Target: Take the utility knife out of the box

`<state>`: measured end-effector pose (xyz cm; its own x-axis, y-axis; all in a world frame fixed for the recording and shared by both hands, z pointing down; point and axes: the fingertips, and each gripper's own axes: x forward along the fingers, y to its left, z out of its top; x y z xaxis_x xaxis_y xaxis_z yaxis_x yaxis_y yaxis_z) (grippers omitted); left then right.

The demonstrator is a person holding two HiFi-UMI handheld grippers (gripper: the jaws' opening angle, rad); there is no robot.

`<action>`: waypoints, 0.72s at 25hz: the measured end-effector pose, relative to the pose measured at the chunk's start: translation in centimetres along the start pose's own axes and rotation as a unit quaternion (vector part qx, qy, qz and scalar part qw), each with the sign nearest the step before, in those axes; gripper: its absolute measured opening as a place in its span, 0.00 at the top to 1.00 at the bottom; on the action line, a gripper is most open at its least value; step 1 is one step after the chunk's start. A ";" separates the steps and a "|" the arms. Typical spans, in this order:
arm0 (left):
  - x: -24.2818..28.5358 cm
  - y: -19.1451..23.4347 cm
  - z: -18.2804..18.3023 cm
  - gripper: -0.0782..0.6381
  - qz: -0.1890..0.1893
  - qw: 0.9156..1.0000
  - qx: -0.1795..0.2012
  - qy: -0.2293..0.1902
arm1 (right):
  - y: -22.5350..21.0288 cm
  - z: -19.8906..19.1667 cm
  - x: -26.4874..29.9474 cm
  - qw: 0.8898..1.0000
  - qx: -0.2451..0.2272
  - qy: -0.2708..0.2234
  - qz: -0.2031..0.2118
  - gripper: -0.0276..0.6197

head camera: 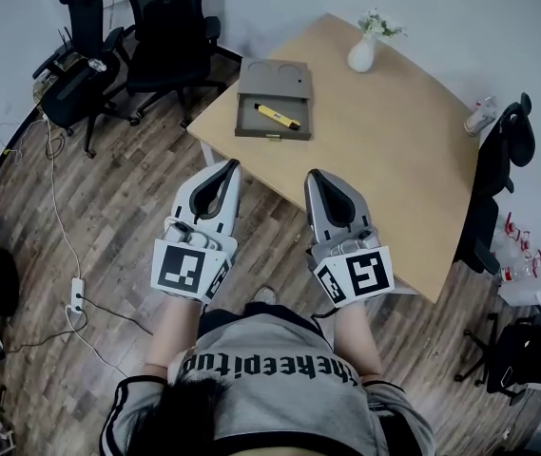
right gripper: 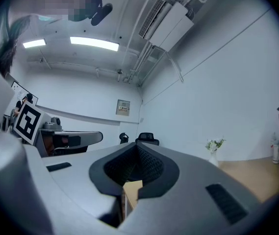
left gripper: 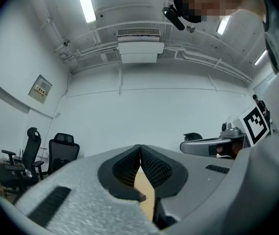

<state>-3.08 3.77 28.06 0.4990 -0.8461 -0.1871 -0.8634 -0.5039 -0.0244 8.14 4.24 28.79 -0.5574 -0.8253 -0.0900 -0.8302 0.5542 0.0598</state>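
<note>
1. The left tool (head camera: 234, 164) and right tool (head camera: 314, 173) sit just ahead of the person's chest. They are over the floor, short of the near edge of the counter (head camera: 384, 150). Both are clenched, pads meeting at the tips, with nothing between them.
2. The knife (head camera: 277, 116) is yellow and lies slanted in the tray of the open box (head camera: 289, 91). The box is near the counter's far-left corner, well apart from both tools.
3. The step in hand looks like the approach, so both tools should be carried forward over the counter edge towards the box.
4. The picking tool should release its jaws before it arrives. The left one seems better lined up with the box.
5. That tool should probably tip downward and come in from above, because the tray walls likely block a low sideways reach.
6. Its jaws should straddle the knife across its narrow width, near the middle, so it lifts level.
7. The knife lies flat on the tray floor, so the tips need to reach right down beside it.
8. The box looks light and may slide, so the right tool could steady its rim.
9. The vase (head camera: 361, 55) stands well clear.
</note>
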 end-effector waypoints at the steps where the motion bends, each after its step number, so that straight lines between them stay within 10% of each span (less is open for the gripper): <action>1: 0.3 -0.2 0.0 0.87 0.003 1.000 0.002 -0.001 | -0.5 0.0 0.0 1.000 0.000 -0.001 0.003 0.95; 18: 3.1 0.7 -0.9 0.87 0.013 1.000 0.012 0.010 | -3.5 -0.7 2.2 1.000 0.018 -0.012 0.004 0.95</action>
<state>-2.08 0.68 28.32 0.4775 -0.8625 -0.1678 -0.8776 -0.4773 -0.0439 9.82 0.35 29.05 -0.5630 -0.8187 -0.1133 -0.8253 0.5642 0.0242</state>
